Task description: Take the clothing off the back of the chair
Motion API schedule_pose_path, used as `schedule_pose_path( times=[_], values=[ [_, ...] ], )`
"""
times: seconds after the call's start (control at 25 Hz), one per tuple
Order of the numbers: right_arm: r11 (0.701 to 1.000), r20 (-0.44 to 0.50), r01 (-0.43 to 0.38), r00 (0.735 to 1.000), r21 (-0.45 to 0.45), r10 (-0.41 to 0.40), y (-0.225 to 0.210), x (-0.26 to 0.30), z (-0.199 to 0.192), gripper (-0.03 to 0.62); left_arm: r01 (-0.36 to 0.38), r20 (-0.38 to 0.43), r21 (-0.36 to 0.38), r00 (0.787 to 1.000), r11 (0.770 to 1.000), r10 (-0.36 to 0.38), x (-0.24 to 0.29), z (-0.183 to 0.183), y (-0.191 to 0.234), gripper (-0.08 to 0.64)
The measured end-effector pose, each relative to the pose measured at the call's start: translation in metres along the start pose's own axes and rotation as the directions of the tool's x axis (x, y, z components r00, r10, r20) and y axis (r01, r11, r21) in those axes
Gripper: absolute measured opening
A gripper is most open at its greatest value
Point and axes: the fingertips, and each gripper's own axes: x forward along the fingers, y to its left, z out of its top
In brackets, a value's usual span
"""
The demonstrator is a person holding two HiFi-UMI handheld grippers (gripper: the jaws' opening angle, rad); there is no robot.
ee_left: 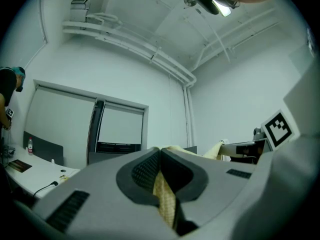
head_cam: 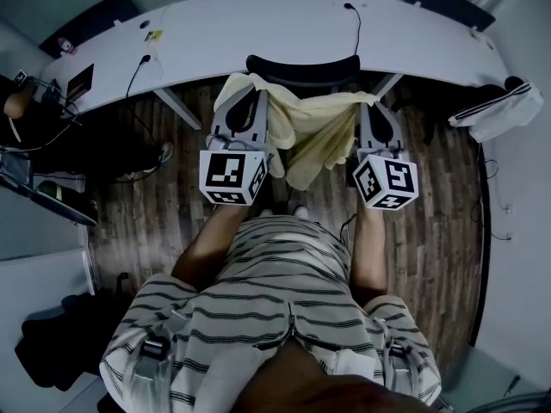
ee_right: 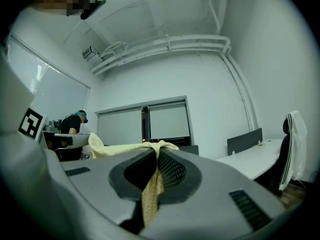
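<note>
A pale yellow garment (head_cam: pixel 312 132) hangs stretched between my two grippers, just in front of the black chair (head_cam: pixel 303 67) at the desk. My left gripper (head_cam: pixel 244 93) is shut on the garment's left corner, and the yellow cloth (ee_left: pixel 165 199) shows pinched between its pads. My right gripper (head_cam: pixel 370 103) is shut on the right corner, with a fold of the cloth (ee_right: pixel 150 189) trailing from its jaws. The cloth sags in the middle toward me. Whether it still touches the chair back is hidden.
A long curved white desk (head_cam: pixel 258 33) runs behind the chair, with cables on it. A second chair with a white and black jacket (head_cam: pixel 504 110) stands at the right. A person (ee_right: pixel 75 124) stands at the far left. Dark bags lie on the wood floor at left.
</note>
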Motion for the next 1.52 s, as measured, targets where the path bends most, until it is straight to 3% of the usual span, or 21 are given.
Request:
schedule_pose_path(
  times=[1.52],
  values=[
    [0.999,-0.133,0.034,0.991,0.028,-0.03,0.008,-0.034,-0.087,0.026,-0.005,-0.127,-0.016,0.992,1.0,0.003,-0.028,-0.086,-0.023,0.025]
  ],
)
